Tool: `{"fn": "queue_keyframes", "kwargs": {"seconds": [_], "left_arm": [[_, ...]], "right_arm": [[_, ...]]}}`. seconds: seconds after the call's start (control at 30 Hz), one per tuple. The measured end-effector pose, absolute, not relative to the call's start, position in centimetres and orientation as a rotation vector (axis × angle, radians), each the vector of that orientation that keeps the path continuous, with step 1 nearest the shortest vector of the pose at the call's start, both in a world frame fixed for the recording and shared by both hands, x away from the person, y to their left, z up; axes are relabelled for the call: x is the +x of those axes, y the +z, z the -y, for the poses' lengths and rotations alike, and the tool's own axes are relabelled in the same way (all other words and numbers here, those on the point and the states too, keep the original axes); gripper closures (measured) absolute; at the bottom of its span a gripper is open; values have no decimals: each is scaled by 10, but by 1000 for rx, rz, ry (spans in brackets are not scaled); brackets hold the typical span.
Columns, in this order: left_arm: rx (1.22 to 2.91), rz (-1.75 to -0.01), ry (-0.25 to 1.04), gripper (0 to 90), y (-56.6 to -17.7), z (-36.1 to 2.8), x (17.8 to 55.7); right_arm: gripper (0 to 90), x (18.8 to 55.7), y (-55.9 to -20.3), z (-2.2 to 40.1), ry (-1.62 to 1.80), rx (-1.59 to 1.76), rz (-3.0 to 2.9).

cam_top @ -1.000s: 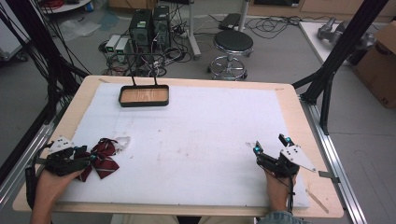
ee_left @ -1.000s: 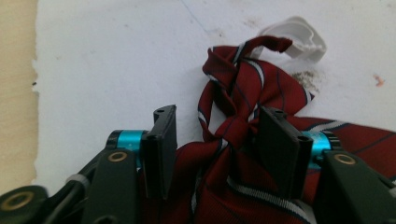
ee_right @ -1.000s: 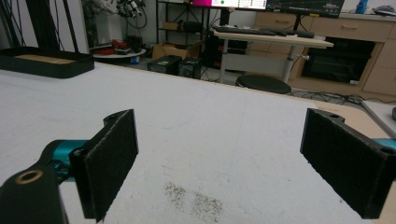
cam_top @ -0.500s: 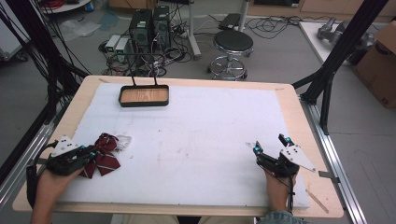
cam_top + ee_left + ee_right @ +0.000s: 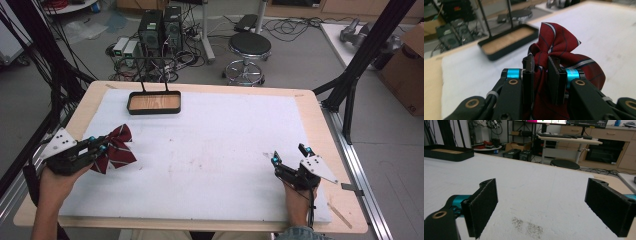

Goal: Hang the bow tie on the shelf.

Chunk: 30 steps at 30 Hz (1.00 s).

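Observation:
A dark red striped bow tie point(image 5: 116, 147) hangs lifted over the white mat's left part, and my left gripper point(image 5: 97, 146) is shut on its middle knot. In the left gripper view the two black jaws pinch the knot of the bow tie point(image 5: 559, 47), its wings spreading up and to the right. A black tray point(image 5: 154, 103) with a wooden floor sits at the mat's far left; it lies ahead in the left gripper view as the tray point(image 5: 509, 42). My right gripper point(image 5: 290, 155) rests open near the mat's front right, nothing between its pads point(image 5: 485, 205).
The white mat point(image 5: 210, 150) covers a wooden table point(image 5: 320, 125). A faint dark smudge point(image 5: 527, 226) marks the mat just ahead of the right gripper. Black frame posts point(image 5: 350, 75) stand at the table's sides. A stool point(image 5: 248, 47) and computers point(image 5: 160, 30) stand beyond the far edge.
My left gripper has lifted the bow tie and carried it up and away from the front edge, toward the tray. The right gripper has stayed put.

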<state>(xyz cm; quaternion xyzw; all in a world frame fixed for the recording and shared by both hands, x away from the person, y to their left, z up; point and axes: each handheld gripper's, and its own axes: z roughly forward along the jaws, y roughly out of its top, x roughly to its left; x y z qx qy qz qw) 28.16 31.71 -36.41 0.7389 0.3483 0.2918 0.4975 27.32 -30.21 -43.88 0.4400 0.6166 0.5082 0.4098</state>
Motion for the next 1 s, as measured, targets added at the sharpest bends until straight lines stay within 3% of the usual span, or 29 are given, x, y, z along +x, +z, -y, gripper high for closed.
{"fn": "queue_keyframes", "kwargs": {"seconds": [0.3,1.0], "left_arm": [[1740,-838,652,757,-322,-302,320],[1741,-849,608,757,-270,-270,409]], "right_arm": [[105,273,-439,303,1279,1110,-1552],[105,274,-440,304,1286,1124,-1558]]}}
